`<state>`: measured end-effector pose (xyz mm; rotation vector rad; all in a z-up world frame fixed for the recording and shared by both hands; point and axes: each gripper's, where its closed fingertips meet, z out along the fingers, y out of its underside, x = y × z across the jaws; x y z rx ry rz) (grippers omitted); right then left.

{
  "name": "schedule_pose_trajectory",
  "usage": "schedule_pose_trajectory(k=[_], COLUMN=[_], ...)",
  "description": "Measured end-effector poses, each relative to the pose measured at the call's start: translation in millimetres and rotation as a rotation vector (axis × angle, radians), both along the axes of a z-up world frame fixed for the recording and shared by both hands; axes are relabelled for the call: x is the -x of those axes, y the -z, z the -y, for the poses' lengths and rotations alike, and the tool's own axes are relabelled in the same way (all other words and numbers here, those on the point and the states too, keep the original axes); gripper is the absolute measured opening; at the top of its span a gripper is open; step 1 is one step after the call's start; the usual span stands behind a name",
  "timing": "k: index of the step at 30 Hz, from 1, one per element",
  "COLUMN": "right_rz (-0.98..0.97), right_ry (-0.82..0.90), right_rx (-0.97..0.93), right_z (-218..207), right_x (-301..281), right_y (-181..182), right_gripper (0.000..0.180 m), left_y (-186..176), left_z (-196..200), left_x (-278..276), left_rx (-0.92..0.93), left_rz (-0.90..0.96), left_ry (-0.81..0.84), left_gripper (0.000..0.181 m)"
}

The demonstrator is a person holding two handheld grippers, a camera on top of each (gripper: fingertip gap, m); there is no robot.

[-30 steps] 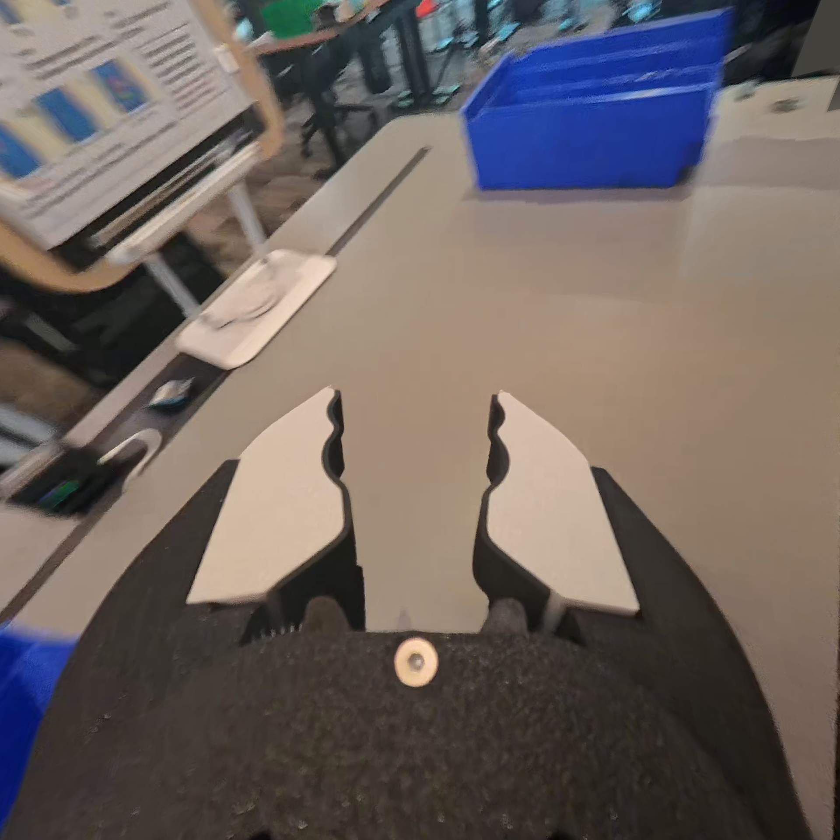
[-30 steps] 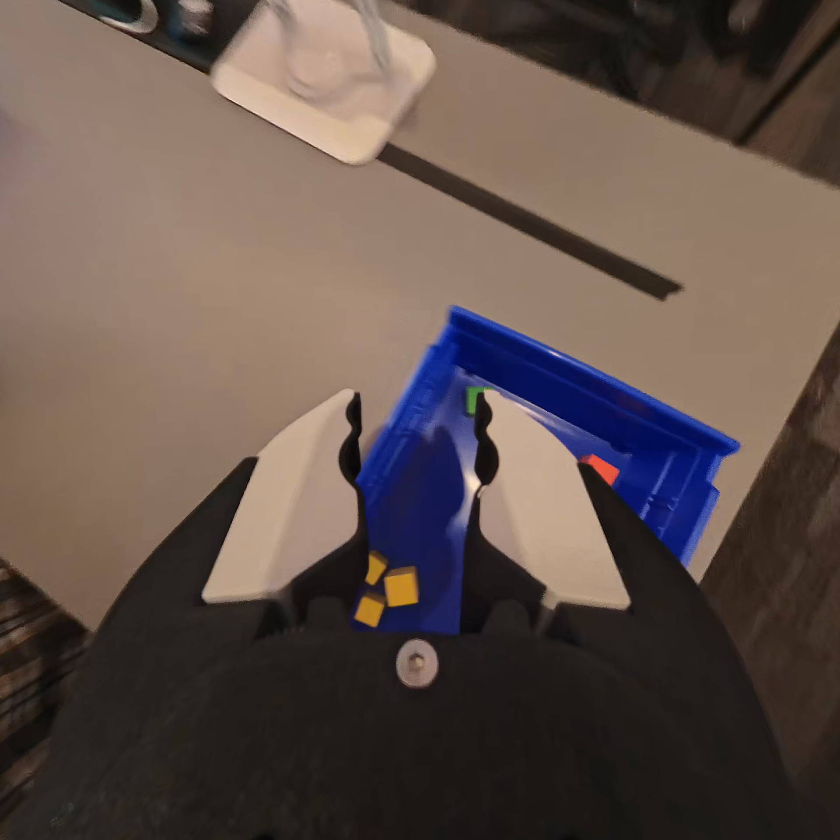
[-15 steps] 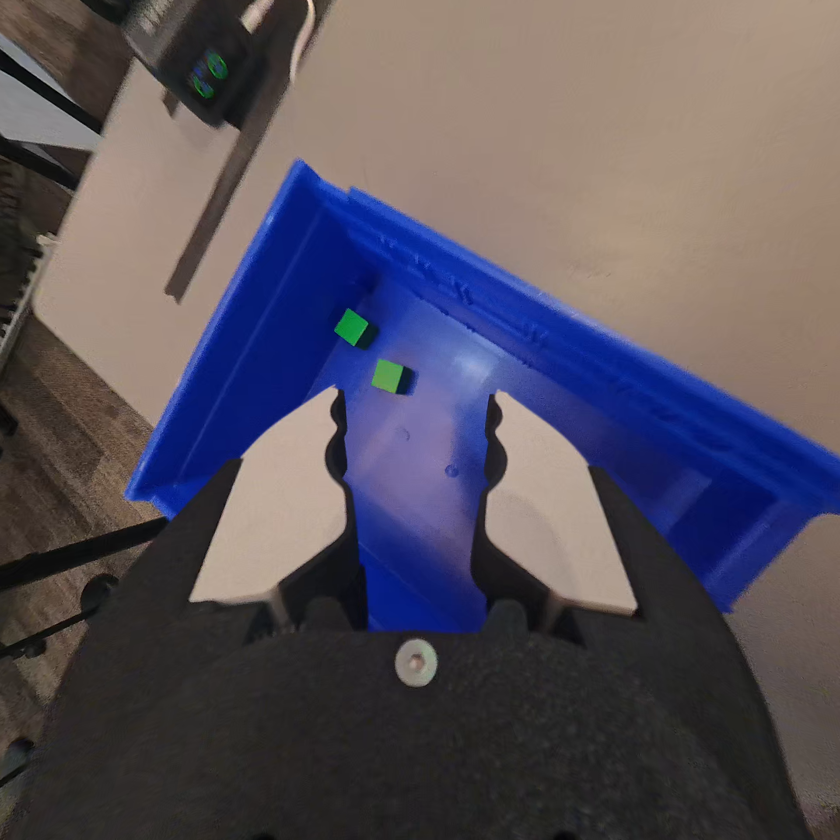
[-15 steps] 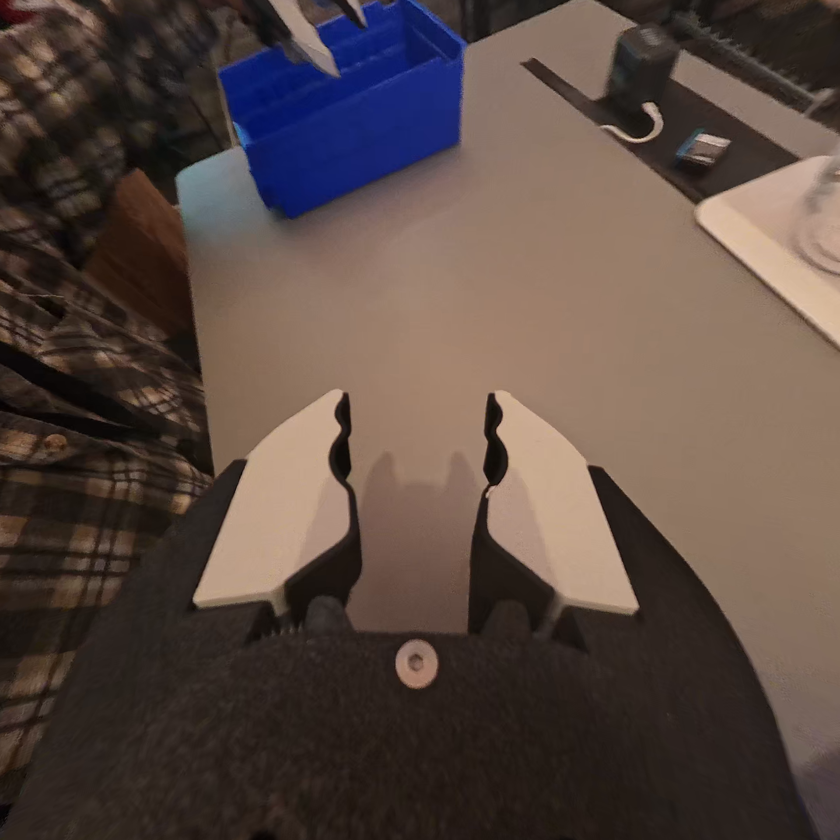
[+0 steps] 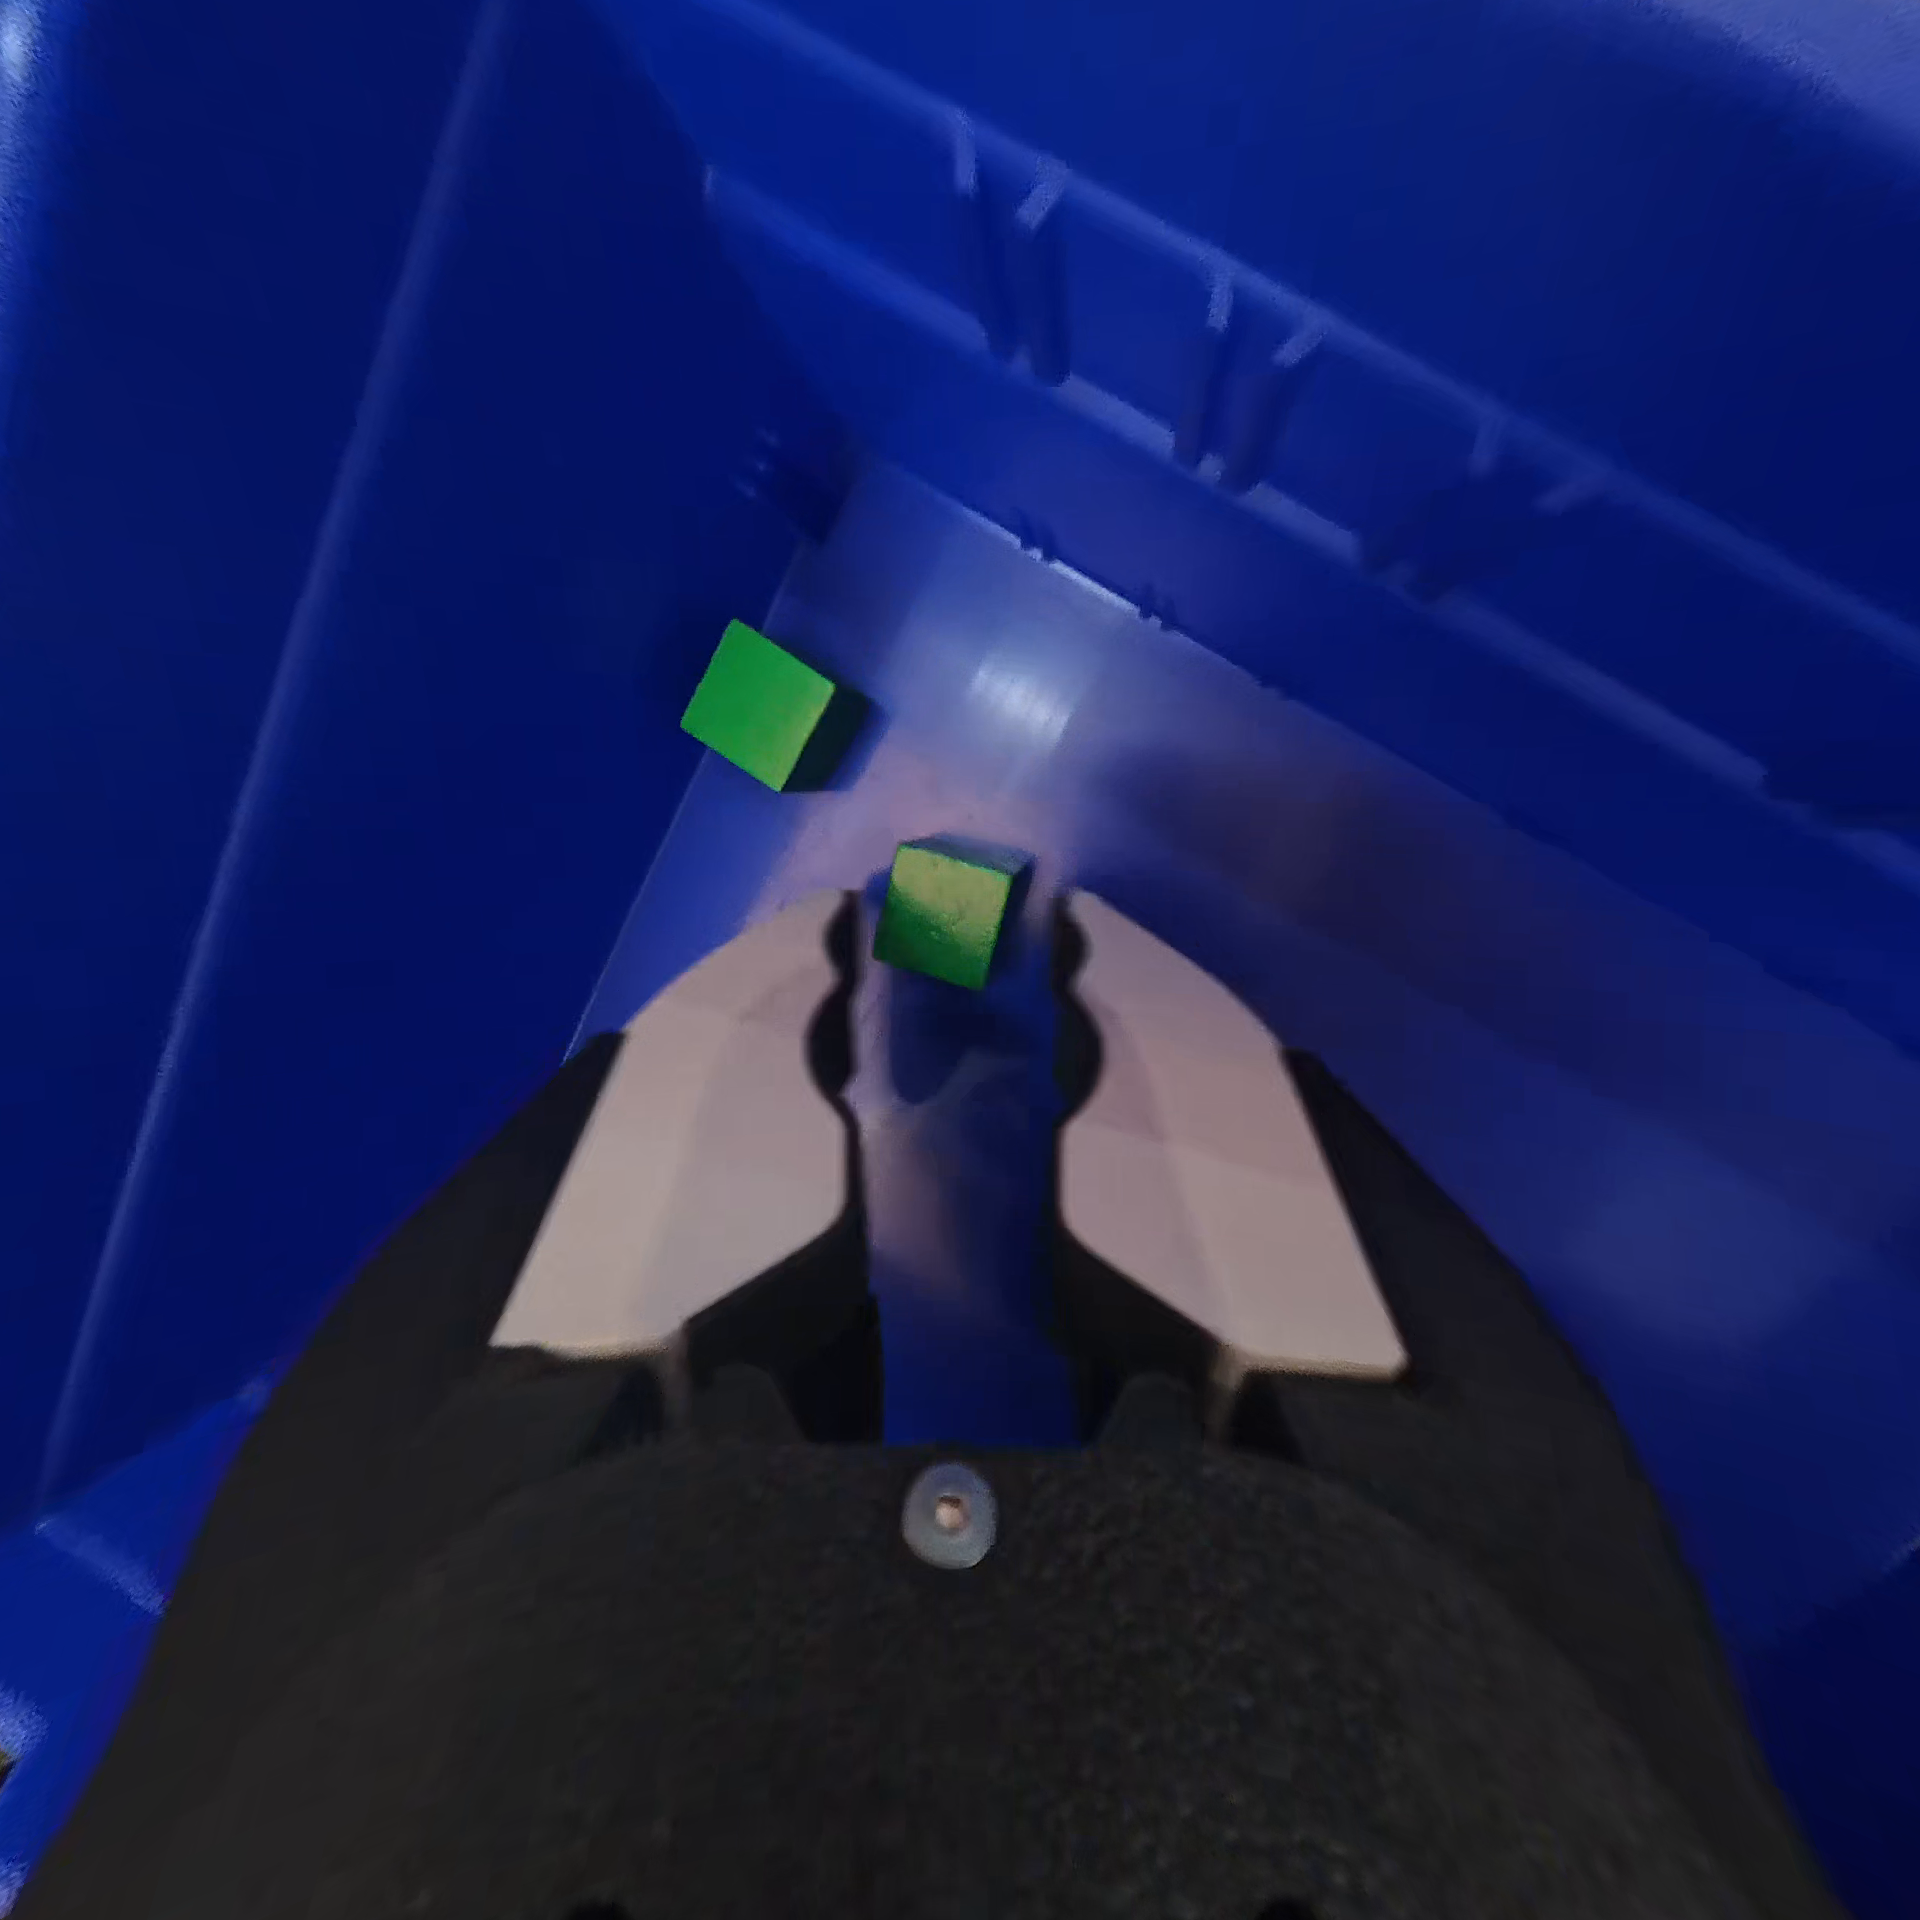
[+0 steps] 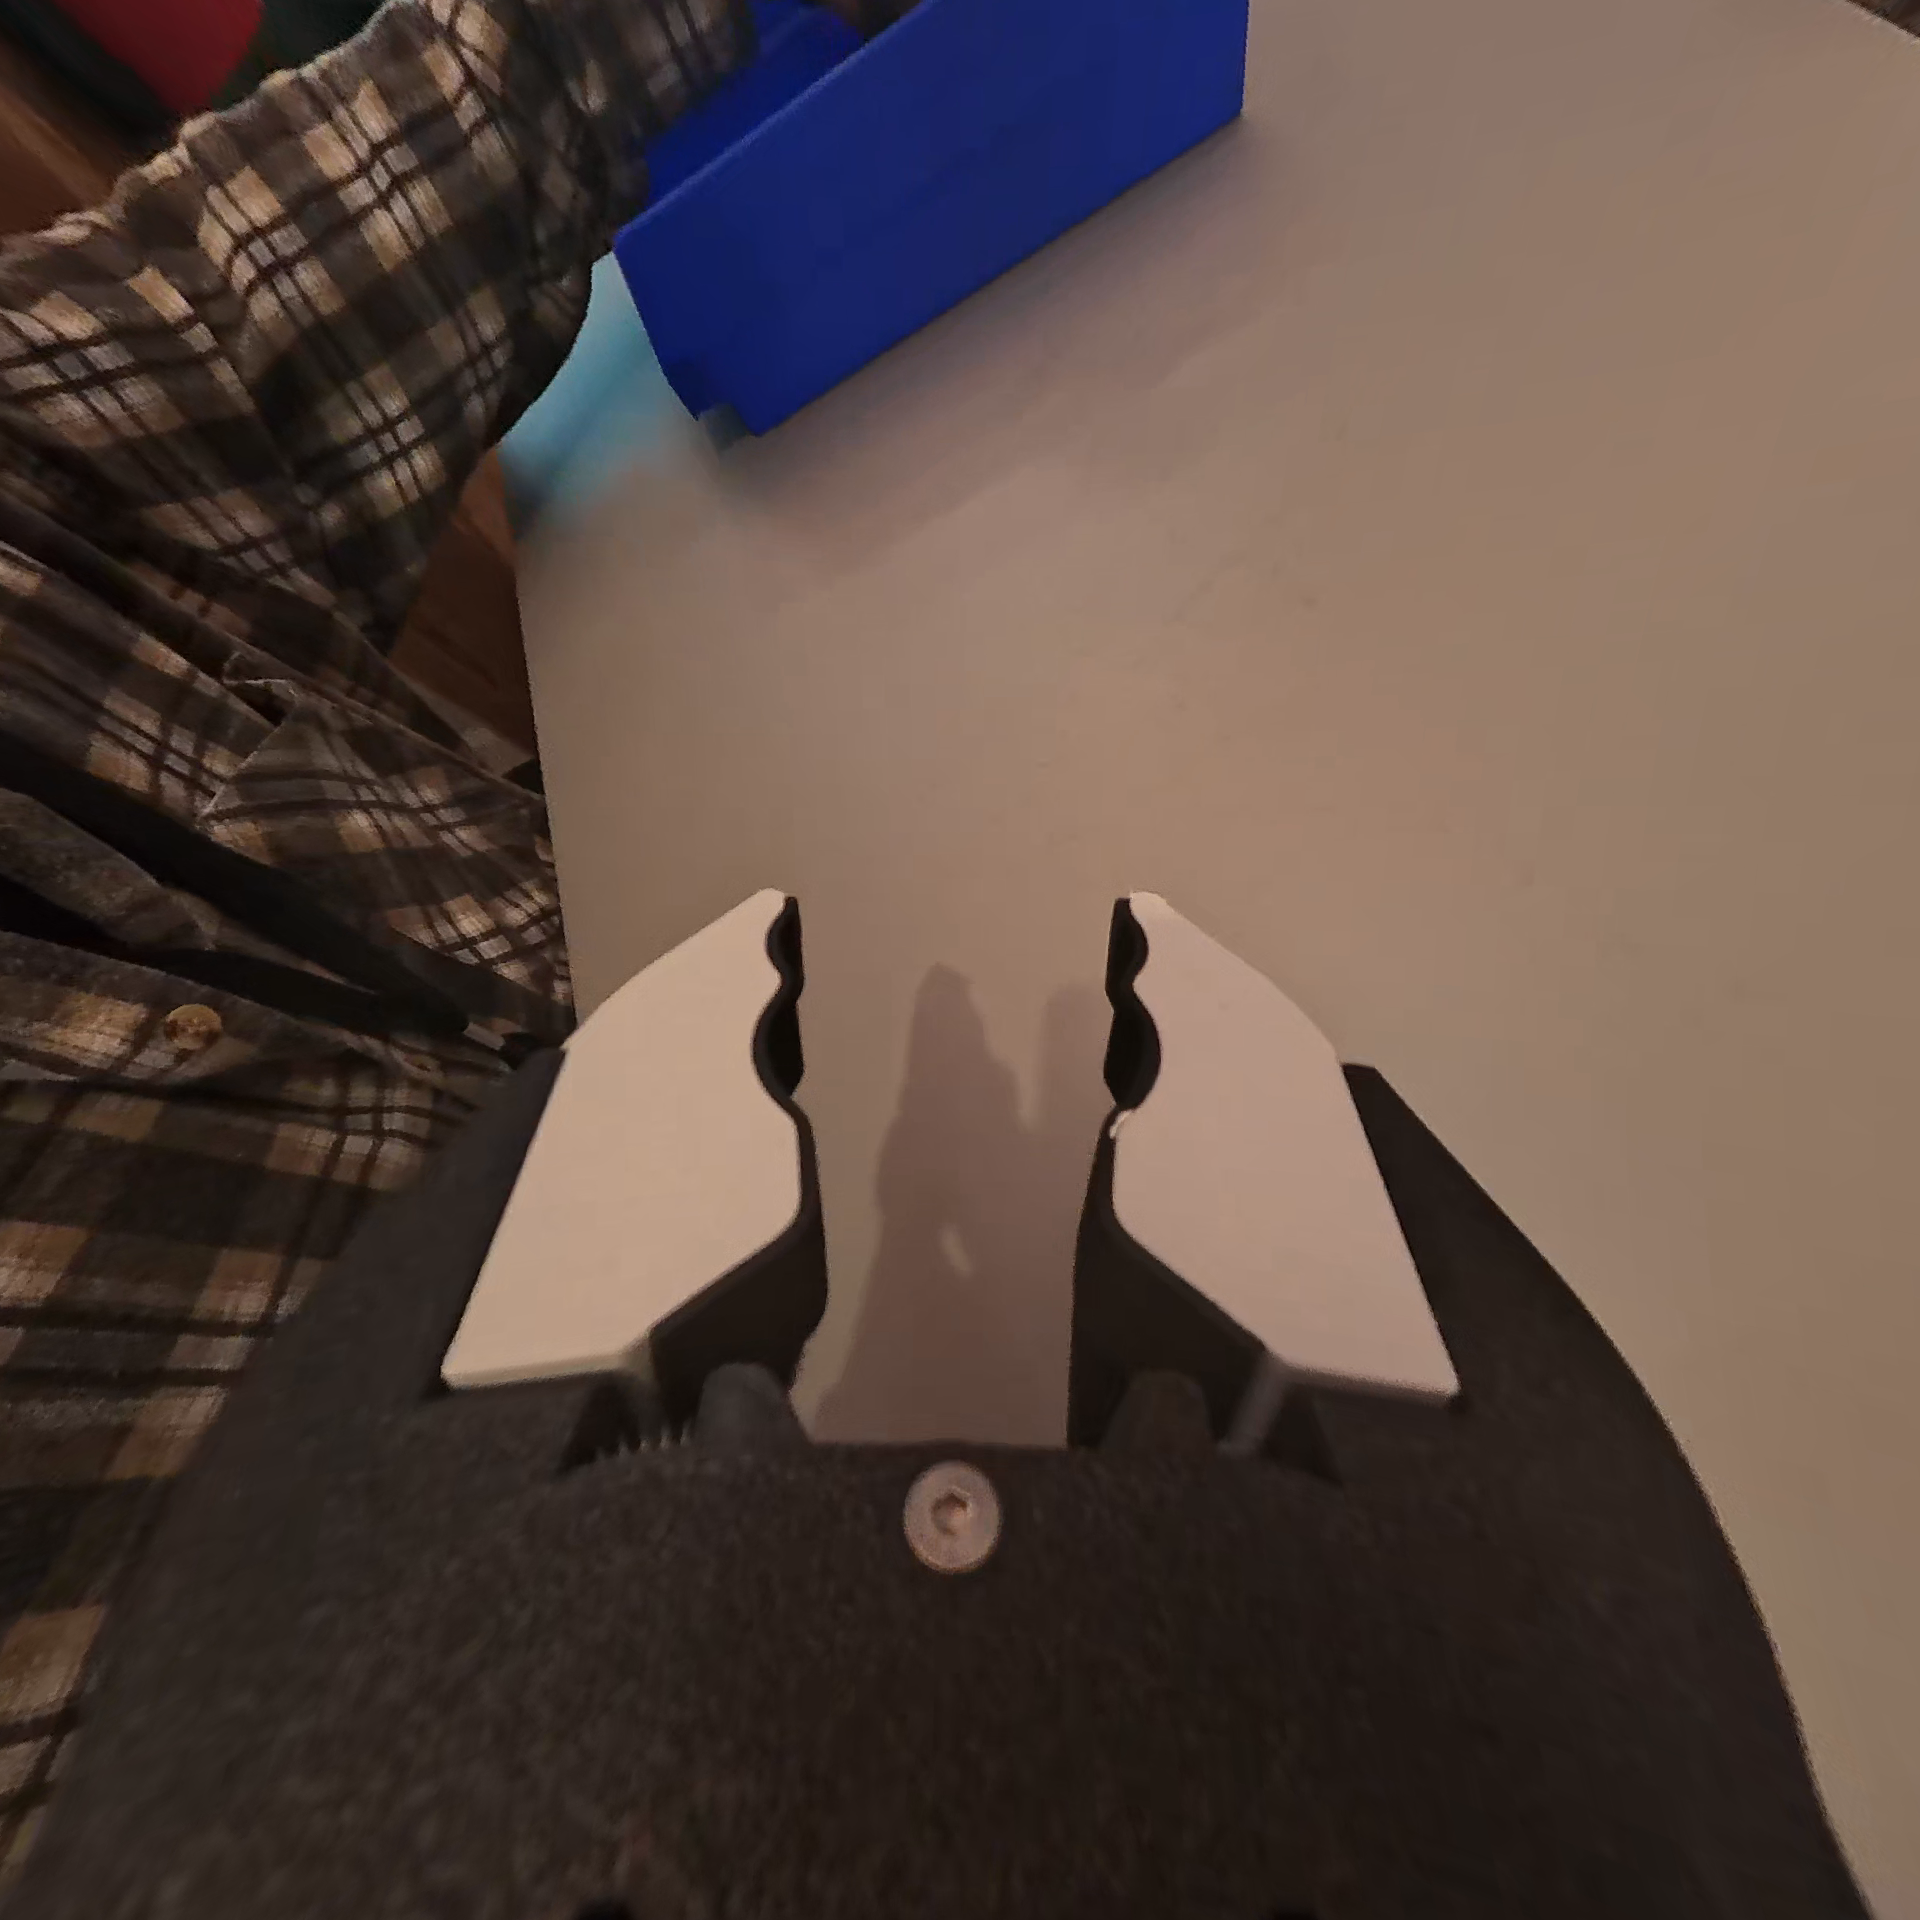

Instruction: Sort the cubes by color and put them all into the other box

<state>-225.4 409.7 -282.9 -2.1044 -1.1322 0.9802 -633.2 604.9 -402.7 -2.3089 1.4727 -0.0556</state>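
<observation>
Left gripper (image 5: 954,914) is reaching into the blue box (image 5: 343,582), jaws apart.
A green cube (image 5: 940,914) is sitting between its tips, a second cube (image 5: 762,719) at eleven o'clock; right gripper (image 6: 956,914) is hovering over the tabletop (image 6: 1351,675), jaws apart, holding nothing.

Readable text: none in either view.
Blue box (image 5: 1351,436), inner walls and floor: moulded ribs and small raised marks near the far corner, too blurred to tell whether they are letters.
Green cubes (image 5: 764,707) on the box floor: plain faces, no marks.
Blue box (image 6: 935,197) near the table's far left corner, outer wall: plain blue, no label or number.
Table (image 6: 1351,675): bare grey top, no writing or sticker.
Plaid sleeve (image 6: 270,343) at the table's left edge: checked pattern only, no badge or tag.
Gripper bodies: a plain screw head on each, no brand mark.
</observation>
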Motion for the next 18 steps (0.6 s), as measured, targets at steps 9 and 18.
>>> schedule_pose_trajectory(k=[9, 18], right_rz=[-0.098, -0.662], right_ry=[0.066, 0.098], right_rx=[-0.006, 0.253], right_z=[-16.7, -39.4], right_x=[2.8, 37.4], right_y=[-22.7, -74.8], right_gripper=[0.053, 0.056], left_y=[-112.8, -259.8], left_z=[-1.2, 112.3], left_x=[-6.5, -199.5], left_rx=[-0.293, -0.643], left_rz=[0.206, 0.829], left_ry=[-0.123, 0.265], left_gripper=[0.022, 0.022])
